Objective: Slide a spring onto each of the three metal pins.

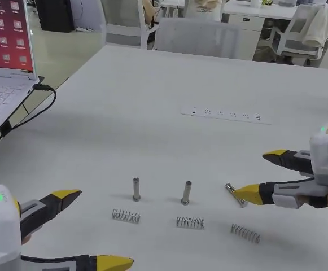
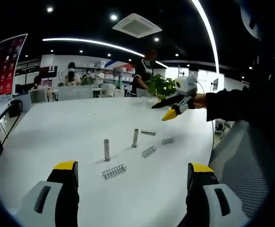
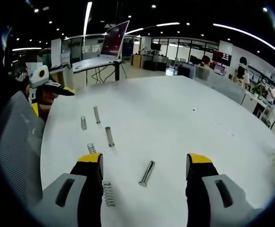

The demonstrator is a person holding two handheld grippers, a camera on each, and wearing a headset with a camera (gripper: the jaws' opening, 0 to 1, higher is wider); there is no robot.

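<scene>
Nearest the headset, at 7 o'clock in the head view, the left gripper (image 1: pixel 93 228) (white body, black jaws with yellow tips) has its jaws released and grasps nothing. At 3 o'clock the right gripper (image 1: pixel 261 175), of the same build, is likewise released and empty.

Both hover over the white workbench top (image 1: pixel 152 96). At 10 o'clock sits the open silver laptop with a red screen (image 1: pixel 5 51); its icon labels are too small to read. At 1 o'clock lies the flat white power strip (image 1: pixel 226 115).

Task parts lie at 6 o'clock. Two grey metal pins stand upright: the left pin (image 1: pixel 136 188) and the middle pin (image 1: pixel 186 192). The third pin (image 1: pixel 235 195) lies flat, just beside the right gripper's lower tip. Three coiled steel springs (image 1: pixel 190 223) lie in a row just in front of the pins, none on a pin.

The right gripper view places the third pin (image 3: pixel 146 173) between that gripper's spread jaws. The left gripper view adds a green potted plant (image 2: pixel 161 86) behind the right gripper (image 2: pixel 172 106), and people at far desks.
</scene>
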